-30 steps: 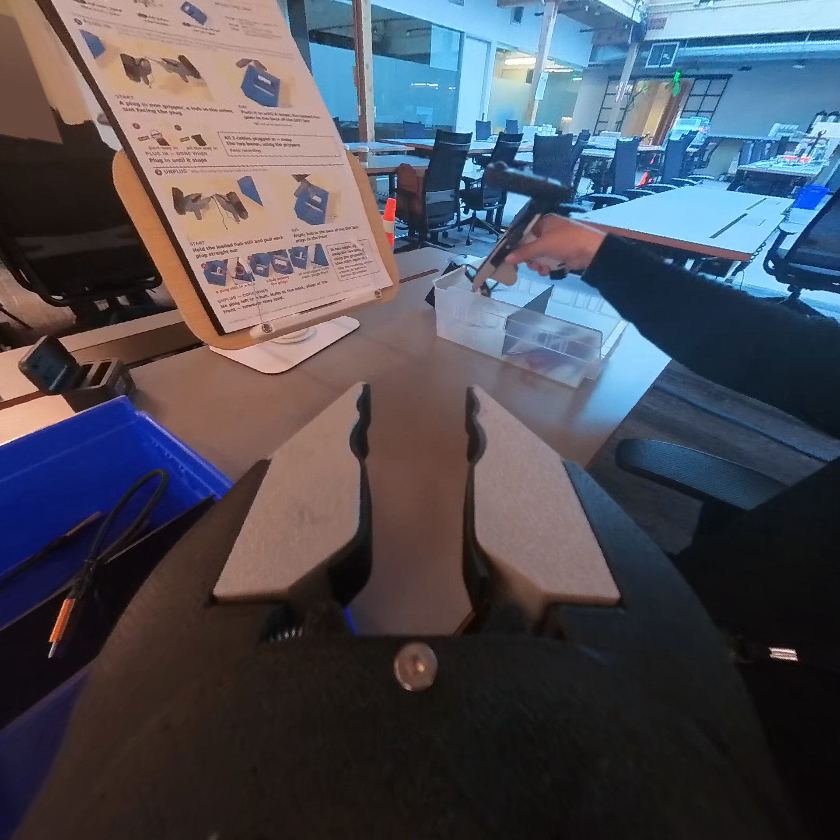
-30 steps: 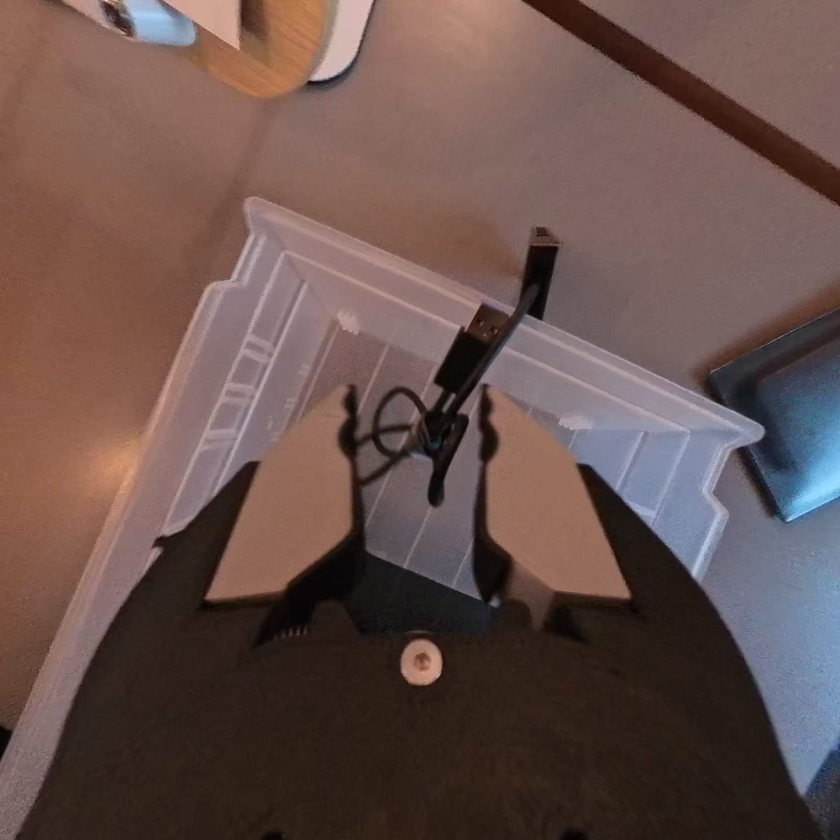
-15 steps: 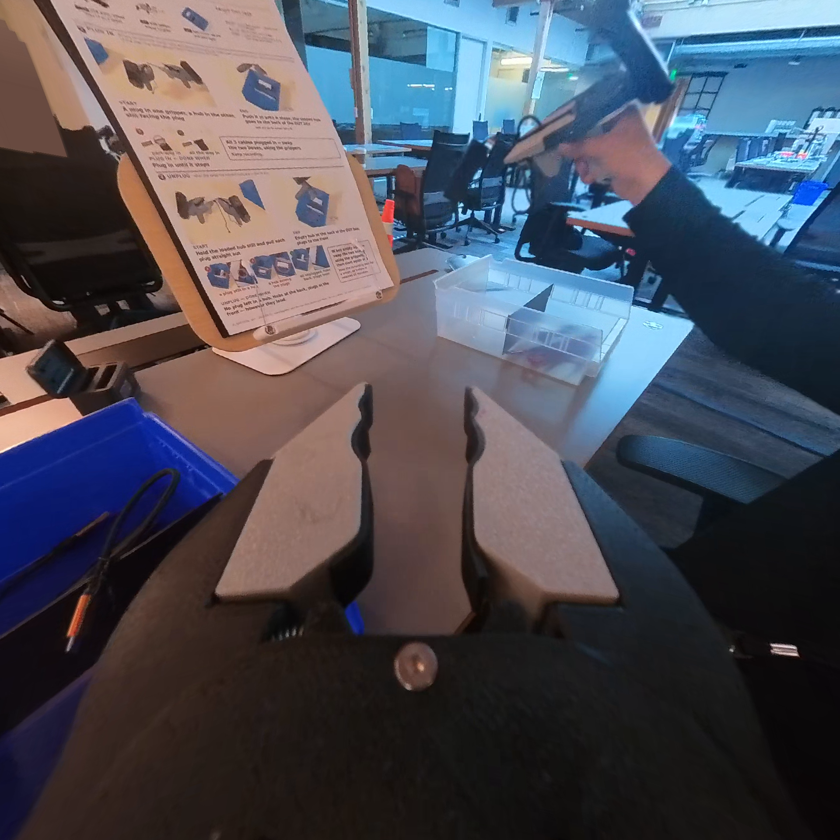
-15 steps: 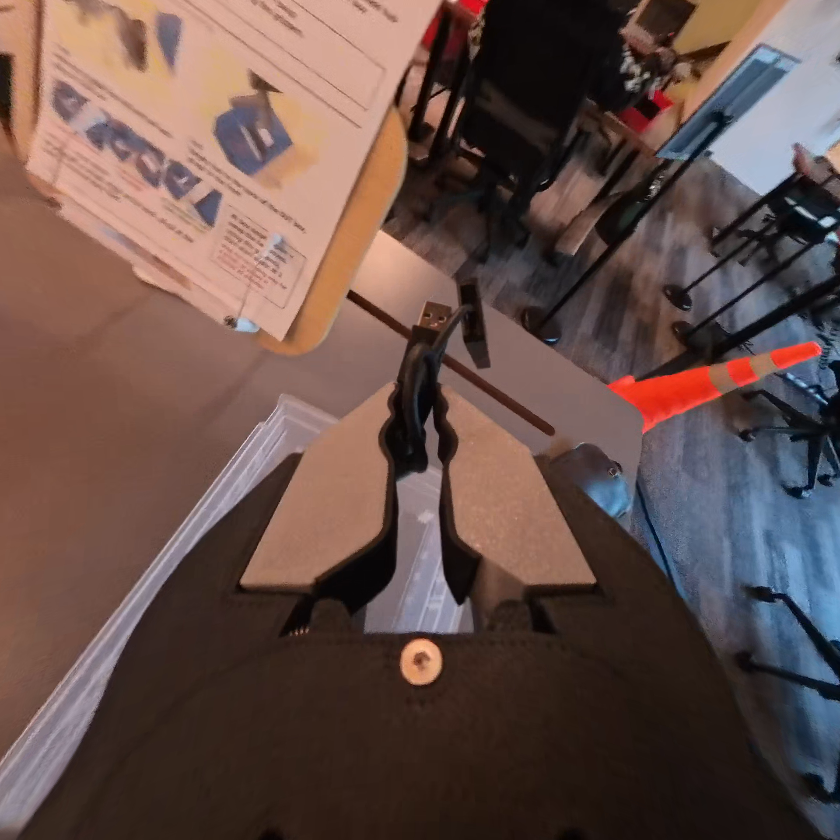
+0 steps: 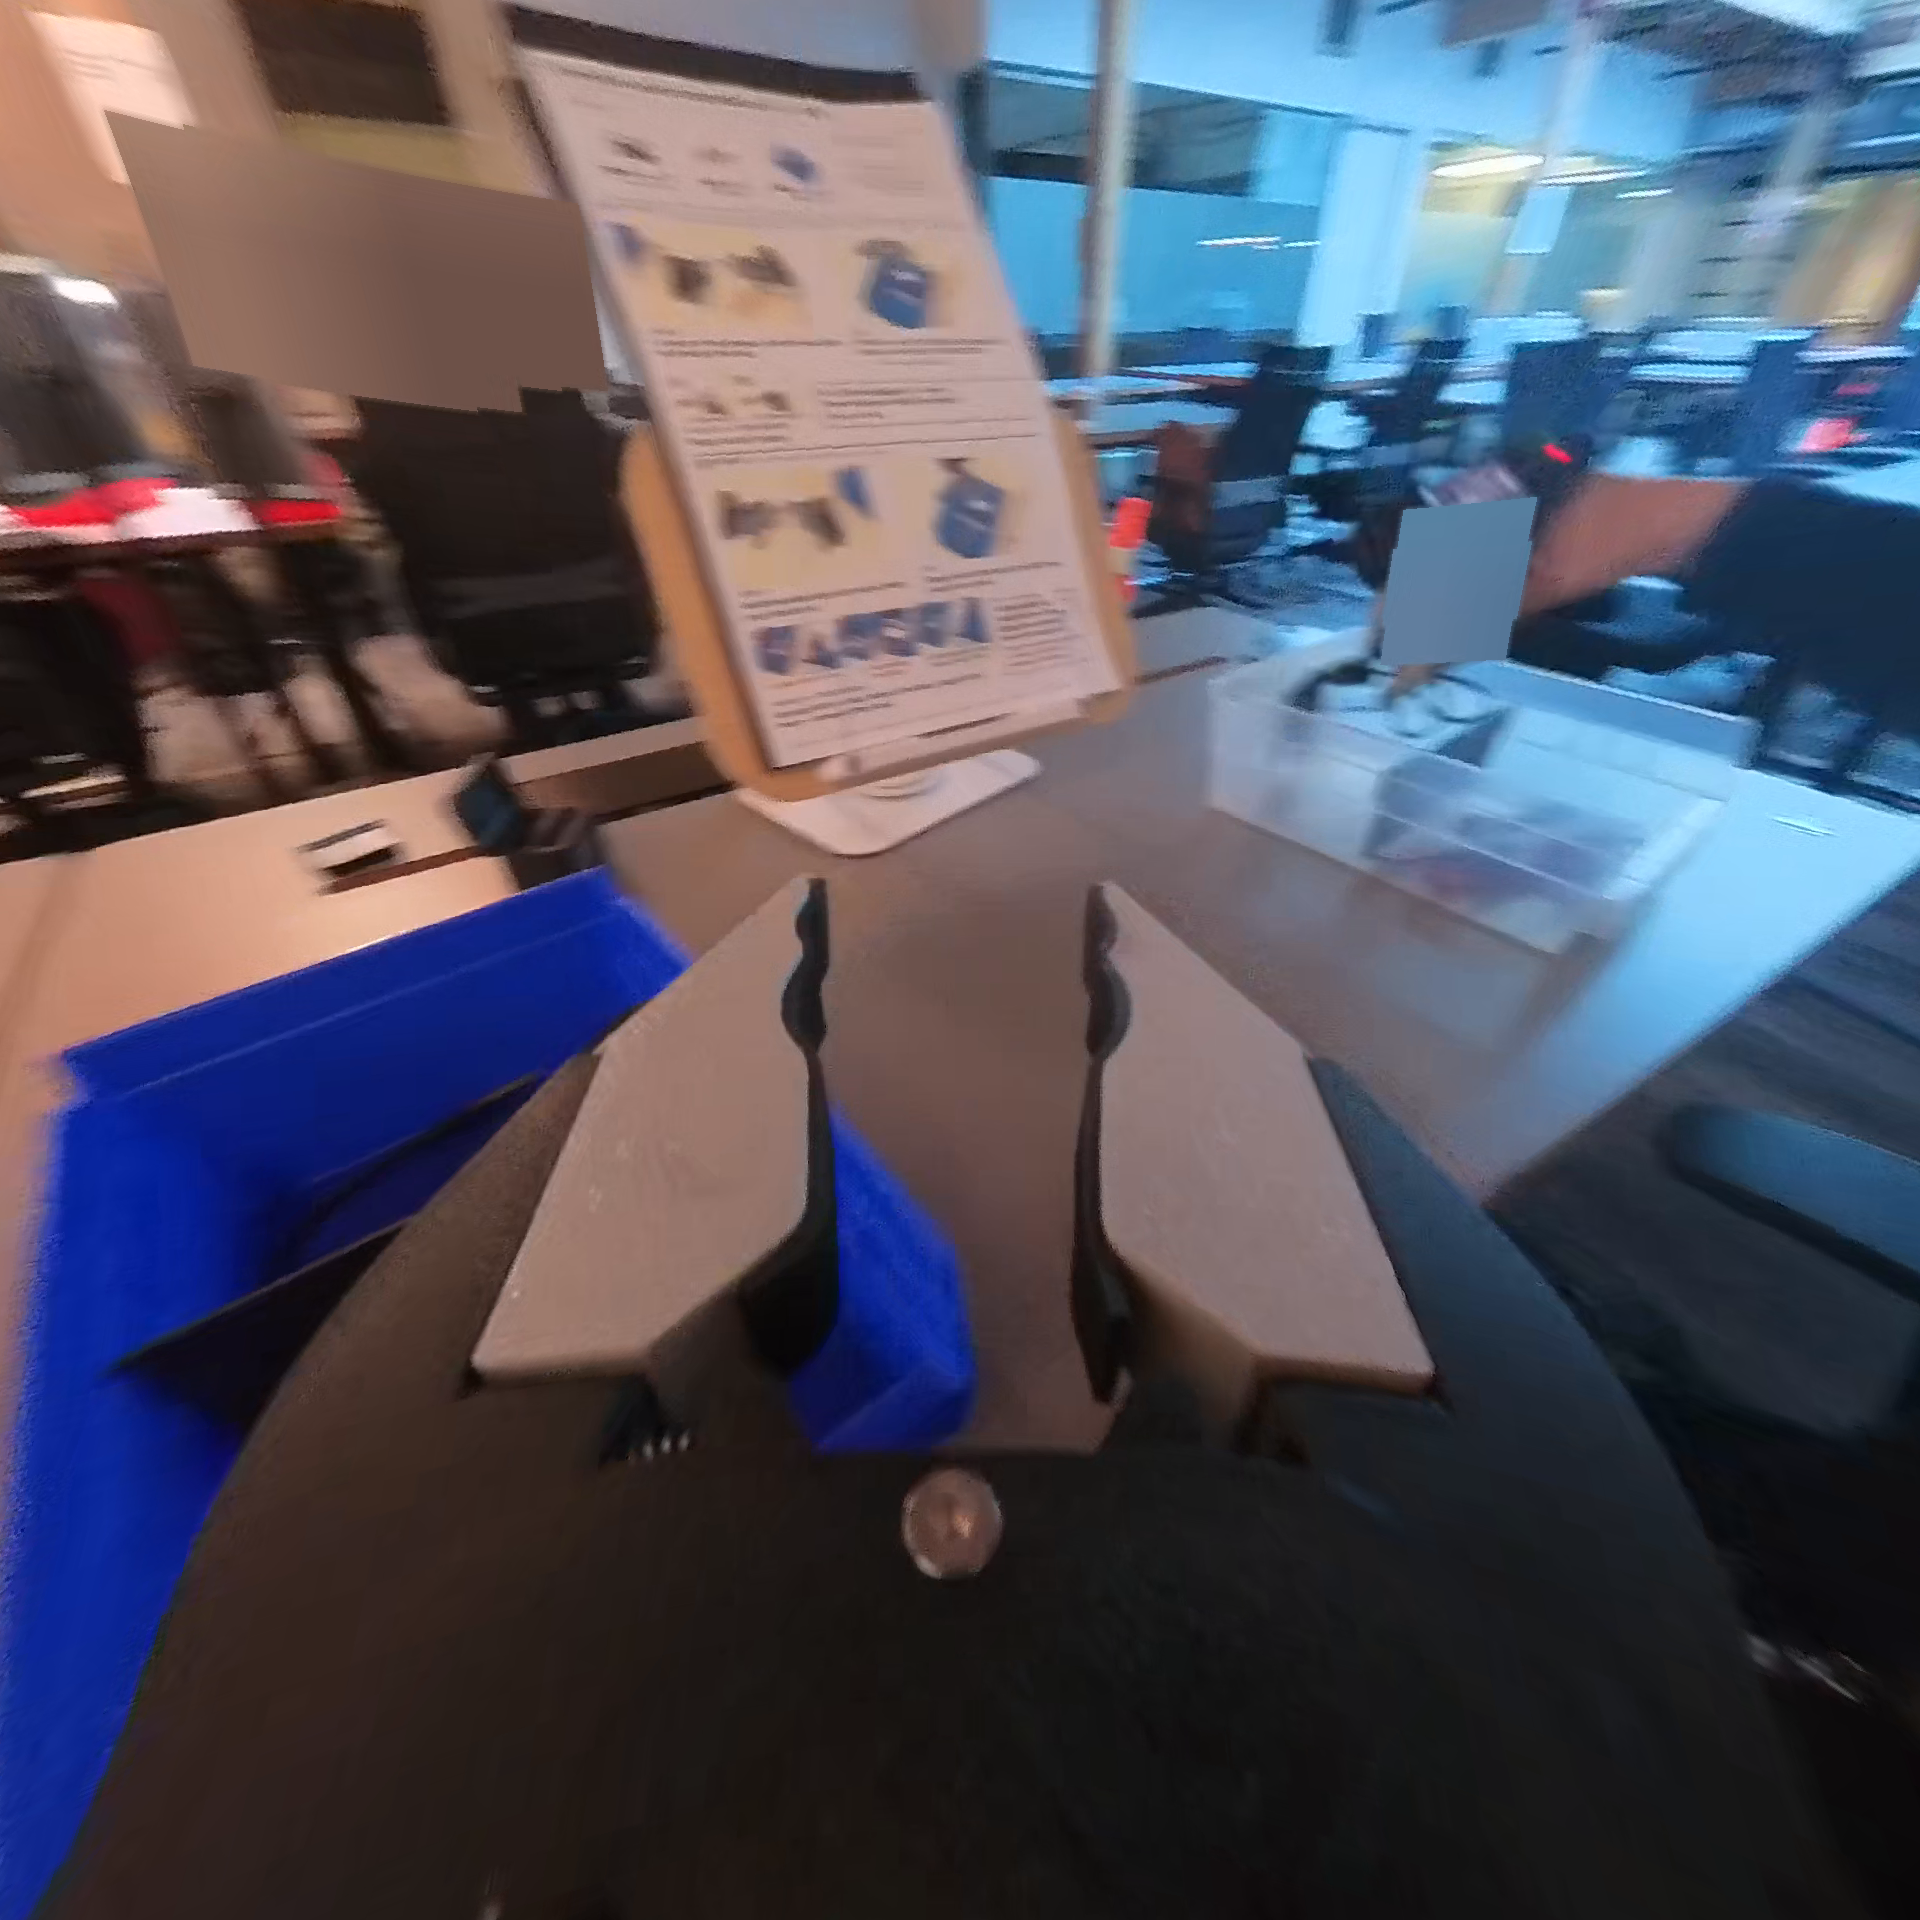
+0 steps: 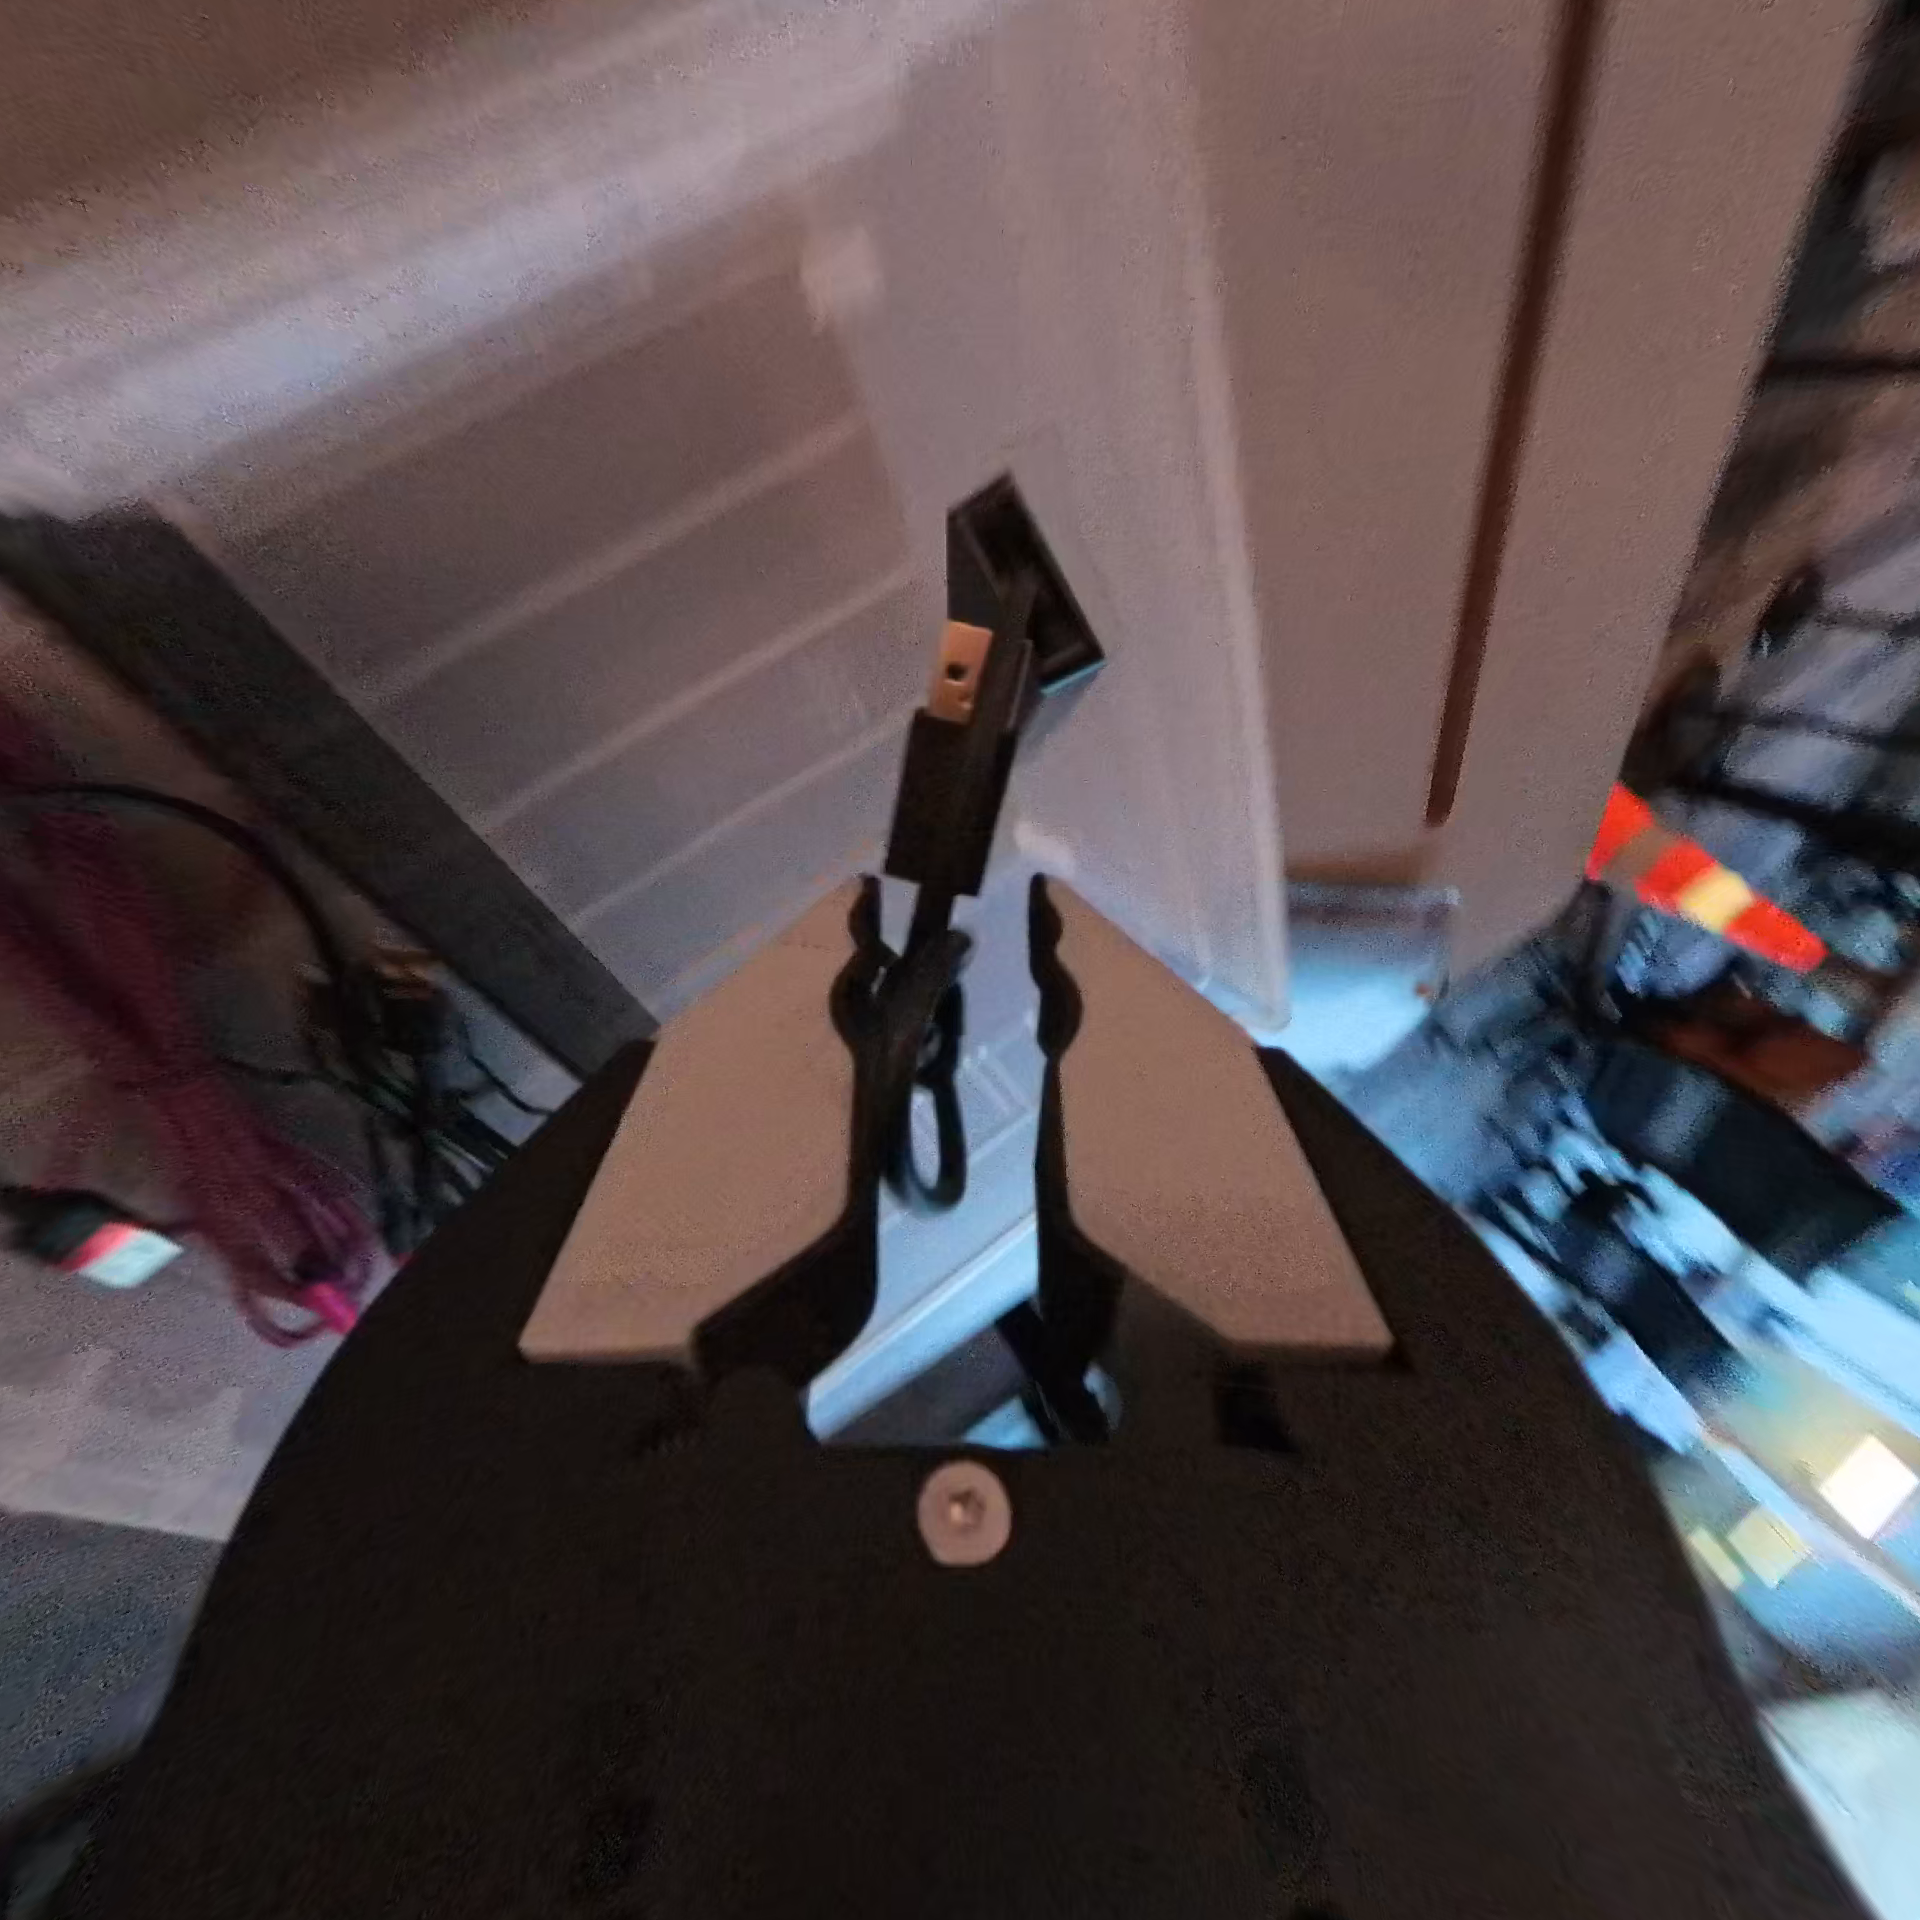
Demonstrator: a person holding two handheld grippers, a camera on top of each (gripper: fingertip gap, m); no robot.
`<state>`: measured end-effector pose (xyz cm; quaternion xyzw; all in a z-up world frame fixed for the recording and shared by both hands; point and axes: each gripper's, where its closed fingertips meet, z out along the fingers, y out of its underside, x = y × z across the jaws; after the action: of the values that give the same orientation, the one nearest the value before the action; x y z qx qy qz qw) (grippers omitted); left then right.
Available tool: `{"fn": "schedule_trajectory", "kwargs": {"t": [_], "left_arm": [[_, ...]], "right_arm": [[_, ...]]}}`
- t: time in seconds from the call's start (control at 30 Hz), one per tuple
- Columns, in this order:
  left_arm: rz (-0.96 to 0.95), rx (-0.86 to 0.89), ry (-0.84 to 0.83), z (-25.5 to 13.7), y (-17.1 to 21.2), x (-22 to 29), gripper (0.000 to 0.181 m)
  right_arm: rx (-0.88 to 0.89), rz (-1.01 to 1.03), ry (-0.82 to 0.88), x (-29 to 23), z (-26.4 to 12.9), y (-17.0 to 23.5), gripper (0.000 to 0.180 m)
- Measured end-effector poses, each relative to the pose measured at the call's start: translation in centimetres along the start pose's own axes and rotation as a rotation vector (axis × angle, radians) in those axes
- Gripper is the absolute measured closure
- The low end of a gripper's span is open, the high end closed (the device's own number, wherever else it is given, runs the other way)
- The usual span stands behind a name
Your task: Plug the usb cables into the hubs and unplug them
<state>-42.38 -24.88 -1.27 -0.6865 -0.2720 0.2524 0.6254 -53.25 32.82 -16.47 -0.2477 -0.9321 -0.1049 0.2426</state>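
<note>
1. Cable first: a short black usb cable with a rectangular metal-tipped plug (image 6: 951, 764) hangs at the tips of the right claw (image 6: 951, 914), plug pointing away over the clear plastic divided tray (image 6: 644, 582). A second small black connector (image 6: 1023, 592) dangles beyond it.
2. Half a second ago the right claw was pressed tight on this cable; now its jaws stand apart, and the cable only leans on the left inner pad (image 6: 857, 997). I judge the hold is loosening or being reset, so the plug could slip back into the tray.
3. The right claw has swung down from the room toward the tray, where magenta and black cables (image 6: 260, 1143) lie in the neighbouring compartment.
4. The left claw (image 5: 951, 935) is spread and empty above the brown tabletop (image 5: 1195, 966), and has shifted over the blue plastic bin (image 5: 343, 1049).
5. No hub is clearly visible, so plugging has not begun; the instruction sheet on its wooden stand (image 5: 852, 447) sits behind.
</note>
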Motion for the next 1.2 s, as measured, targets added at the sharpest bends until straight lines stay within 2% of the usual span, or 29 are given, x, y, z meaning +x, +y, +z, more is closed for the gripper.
{"fn": "schedule_trajectory", "kwargs": {"t": [0.07,0.1,0.2,0.27,0.3,0.43,0.47,0.5,0.53,0.57,0.63,0.67,0.77,0.97,1.2], "left_arm": [[0.004,-0.022,-0.142,-1.9,0.4,-3.1,0.130],[0.001,-0.040,-0.211,-3.0,0.9,-4.8,0.128],[-0.034,-0.109,-0.370,-6.2,2.7,-9.0,0.122],[-0.078,-0.130,-0.434,-7.8,3.6,-11.1,0.118],[-0.102,-0.130,-0.446,-8.2,3.9,-11.9,0.117],[-0.186,-0.123,-0.391,-7.4,4.5,-12.9,0.118],[-0.199,-0.132,-0.366,-6.5,4.9,-12.9,0.118],[-0.209,-0.152,-0.335,-5.3,5.4,-12.7,0.118],[-0.219,-0.176,-0.304,-4.0,6.0,-12.5,0.118],[-0.230,-0.197,-0.273,-2.8,6.6,-12.0,0.117],[-0.226,-0.220,-0.220,-1.0,7.2,-10.8,0.117],[-0.205,-0.216,-0.218,-0.5,7.2,-10.4,0.121],[-0.157,-0.257,-0.208,0.0,7.3,-10.0,0.122],[-0.139,-0.326,-0.215,-0.5,8.2,-10.1,0.122],[-0.107,-0.451,-0.180,0.7,8.7,-10.5,0.122]], "right_arm": [[-0.167,-0.043,0.101,0.8,1.4,2.0,0.157],[-0.155,-0.033,0.145,1.3,1.1,2.0,0.157],[-0.010,0.174,0.272,3.9,-2.9,1.6,0.154],[0.094,0.398,0.342,4.5,-6.6,2.2,0.140],[0.161,0.488,0.358,4.0,-8.4,2.4,0.139],[0.490,0.564,0.358,0.4,-13.0,1.1,0.151],[0.519,0.572,0.362,0.5,-12.9,1.1,0.161],[0.505,0.592,0.373,1.3,-12.1,1.6,0.179],[0.449,0.624,0.384,2.4,-10.7,2.6,0.180],[0.363,0.671,0.386,3.4,-8.9,4.0,0.178],[0.178,0.771,0.326,4.2,-5.6,6.7,0.152],[0.127,0.802,0.290,4.0,-4.8,7.5,0.152],[0.269,0.812,0.251,3.3,-5.7,6.7,0.155],[0.553,0.724,0.000,-2.5,-8.2,2.3,0.154],[0.907,0.488,-0.095,-10.0,-16.4,-3.9,0.156]]}}
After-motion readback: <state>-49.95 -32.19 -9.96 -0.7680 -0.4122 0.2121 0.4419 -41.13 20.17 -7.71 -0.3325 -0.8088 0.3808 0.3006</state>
